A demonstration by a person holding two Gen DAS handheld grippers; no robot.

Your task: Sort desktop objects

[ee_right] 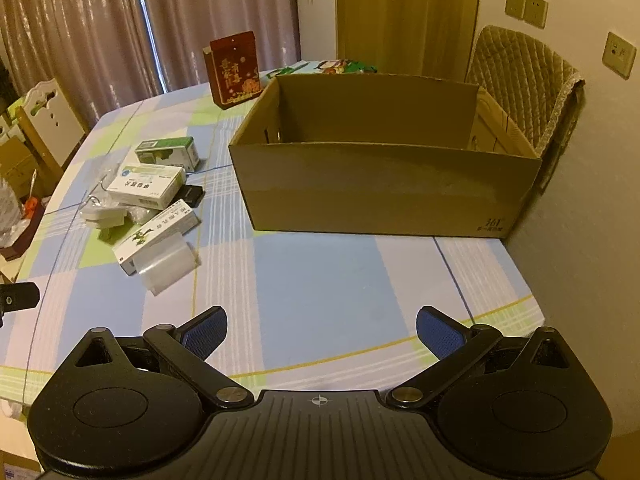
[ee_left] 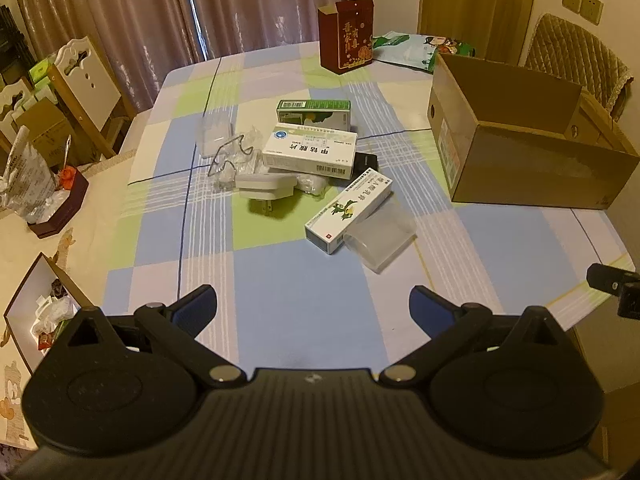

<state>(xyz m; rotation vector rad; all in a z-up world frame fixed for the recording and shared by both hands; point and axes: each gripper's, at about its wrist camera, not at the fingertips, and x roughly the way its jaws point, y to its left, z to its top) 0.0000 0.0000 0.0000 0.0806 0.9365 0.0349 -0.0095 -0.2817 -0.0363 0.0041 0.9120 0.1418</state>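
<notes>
A heap of small objects lies mid-table: a green medicine box (ee_left: 314, 114) (ee_right: 168, 153), a white medicine box (ee_left: 310, 151) (ee_right: 146, 185), a long white box with a green dragon print (ee_left: 348, 210) (ee_right: 156, 234), a clear plastic case (ee_left: 380, 237) (ee_right: 166, 265), a white plug adapter (ee_left: 266, 188) (ee_right: 103, 213), a black item (ee_left: 367, 162) and clear packaging (ee_left: 228, 148). An open cardboard box (ee_left: 516, 140) (ee_right: 380, 156) stands to the right. My left gripper (ee_left: 313, 306) hovers open near the table's front, short of the heap. My right gripper (ee_right: 322, 330) is open and empty, facing the cardboard box.
A dark red gift box (ee_left: 349, 36) (ee_right: 235, 72) stands at the table's far side beside a colourful bag (ee_left: 416, 50). Chairs (ee_left: 86, 80) (ee_right: 524, 80) flank the table. A low side table at the left holds a bagged box (ee_left: 44, 192). The checked tablecloth (ee_left: 280, 312) covers the table.
</notes>
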